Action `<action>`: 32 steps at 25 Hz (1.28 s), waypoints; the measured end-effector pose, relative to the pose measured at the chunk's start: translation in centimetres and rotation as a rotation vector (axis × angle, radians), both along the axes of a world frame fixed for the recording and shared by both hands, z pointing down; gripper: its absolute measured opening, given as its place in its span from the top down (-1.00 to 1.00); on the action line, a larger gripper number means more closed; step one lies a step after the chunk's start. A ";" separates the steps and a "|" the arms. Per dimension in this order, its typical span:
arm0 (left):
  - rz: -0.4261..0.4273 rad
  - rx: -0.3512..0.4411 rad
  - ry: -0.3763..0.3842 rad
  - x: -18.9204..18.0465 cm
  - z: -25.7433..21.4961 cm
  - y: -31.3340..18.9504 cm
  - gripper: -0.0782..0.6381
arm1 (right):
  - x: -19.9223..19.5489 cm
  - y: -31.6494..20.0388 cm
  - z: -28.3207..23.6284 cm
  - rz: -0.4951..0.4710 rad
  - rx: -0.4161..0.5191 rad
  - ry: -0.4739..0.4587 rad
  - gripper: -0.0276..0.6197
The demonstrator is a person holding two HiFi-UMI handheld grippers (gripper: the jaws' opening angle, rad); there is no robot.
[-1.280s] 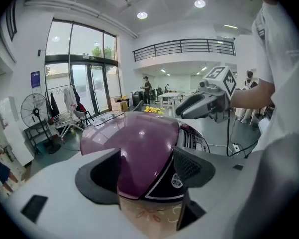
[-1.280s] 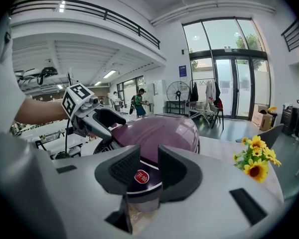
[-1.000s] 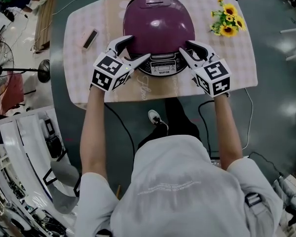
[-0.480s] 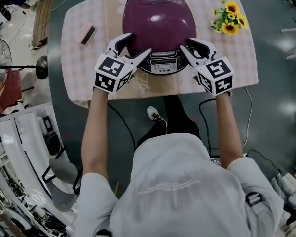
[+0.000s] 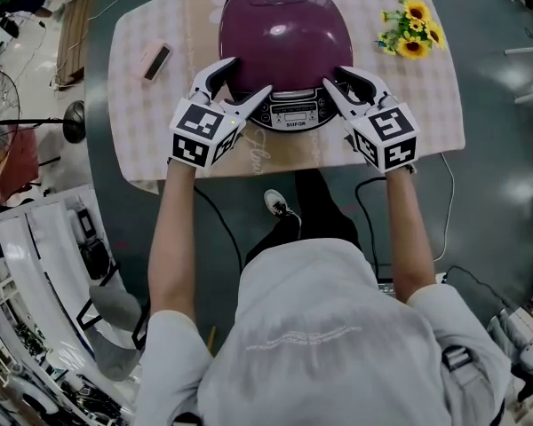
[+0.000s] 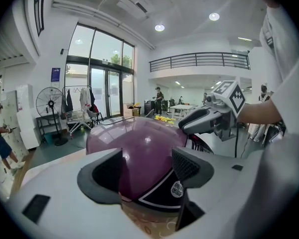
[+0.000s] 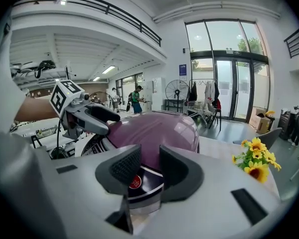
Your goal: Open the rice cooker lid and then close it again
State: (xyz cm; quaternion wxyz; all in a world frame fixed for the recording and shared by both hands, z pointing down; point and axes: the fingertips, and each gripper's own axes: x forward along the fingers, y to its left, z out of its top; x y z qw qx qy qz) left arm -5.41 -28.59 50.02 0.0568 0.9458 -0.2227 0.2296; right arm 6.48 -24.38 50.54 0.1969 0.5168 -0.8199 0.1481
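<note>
The purple rice cooker (image 5: pixel 284 34) stands at the back middle of the table with its lid down. Its control panel (image 5: pixel 289 118) faces me. My left gripper (image 5: pixel 244 80) is at the cooker's front left, jaws wide open around the lid's edge without pressing on it. In the left gripper view the cooker (image 6: pixel 134 148) fills the gap of the left gripper (image 6: pixel 147 171). My right gripper (image 5: pixel 336 85) is at the cooker's front right. Its jaws stand narrowly apart and are closing. In the right gripper view, the right gripper (image 7: pixel 149 168) has nothing between its pads, and the cooker (image 7: pixel 159 128) lies just beyond.
A bunch of yellow sunflowers (image 5: pixel 410 32) lies at the table's back right. A small pink and black object (image 5: pixel 157 63) lies at the back left. The table's front edge (image 5: pixel 275 174) is close to my body. Cables run over the floor below.
Both grippers stay at the cooker's front corners. The lid stays down. The head view has only shifted a little.
</note>
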 end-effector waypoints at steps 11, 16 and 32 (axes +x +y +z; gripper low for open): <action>-0.011 0.010 0.011 -0.1 -0.2 0.0 -0.12 | -0.1 0.0 -0.2 0.010 0.013 -0.003 0.58; -0.013 0.009 -0.003 0.0 -0.1 0.1 -0.12 | -0.1 0.2 -0.1 0.014 0.023 0.001 0.58; -0.024 0.005 -0.009 0.0 0.1 -0.1 -0.12 | -0.1 0.0 0.1 0.020 0.041 0.001 0.59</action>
